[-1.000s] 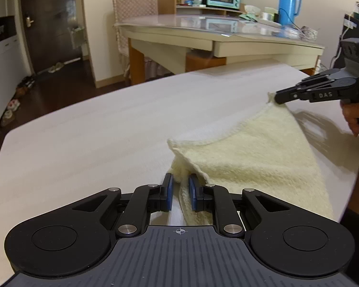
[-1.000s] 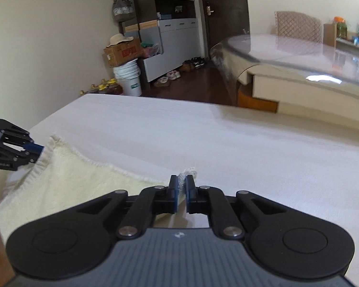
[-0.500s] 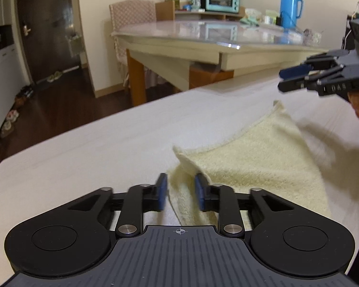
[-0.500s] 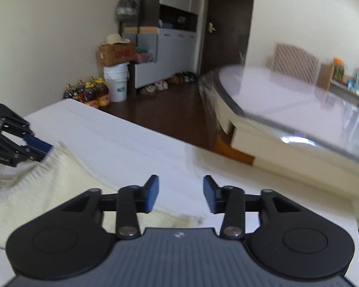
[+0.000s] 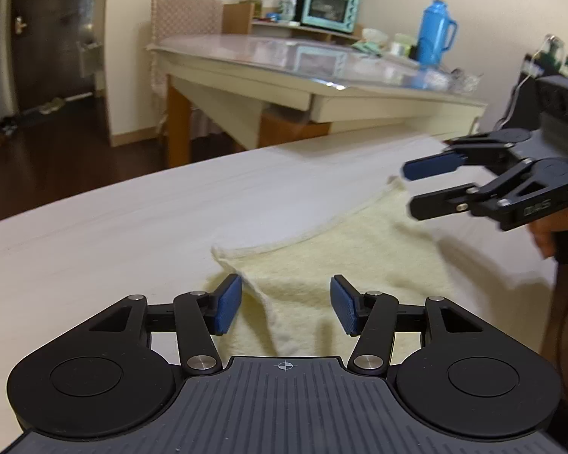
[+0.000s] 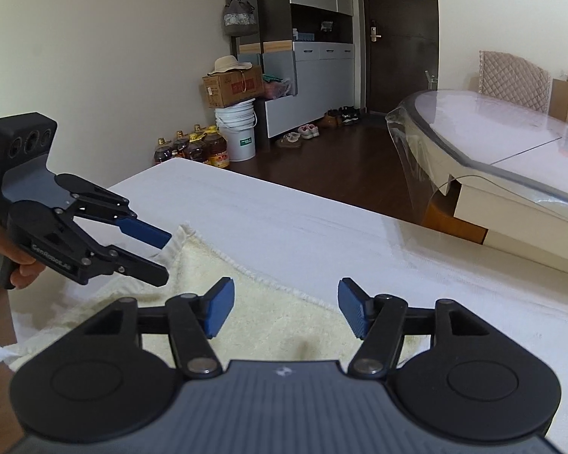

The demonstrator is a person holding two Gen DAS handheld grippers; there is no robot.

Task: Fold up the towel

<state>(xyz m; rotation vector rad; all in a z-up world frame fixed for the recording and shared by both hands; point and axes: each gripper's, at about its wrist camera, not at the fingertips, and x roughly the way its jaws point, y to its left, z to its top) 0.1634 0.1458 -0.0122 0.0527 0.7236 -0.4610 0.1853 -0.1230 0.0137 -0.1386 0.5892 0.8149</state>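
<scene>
The pale yellow towel [image 5: 322, 265] lies flat on the white counter [image 5: 113, 227], its long edge running between the left gripper [image 5: 286, 308] and right gripper [image 6: 286, 310], both hovering over opposite corners, jaws spread, gripping nothing.

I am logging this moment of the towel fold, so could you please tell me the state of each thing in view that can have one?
Left claw: open, holding nothing, just above the towel's near corner.
Right claw: open, holding nothing, above the towel.
Towel: folded over, released, lying on the white table, one corner slightly raised.
Dark door: shut.
</scene>
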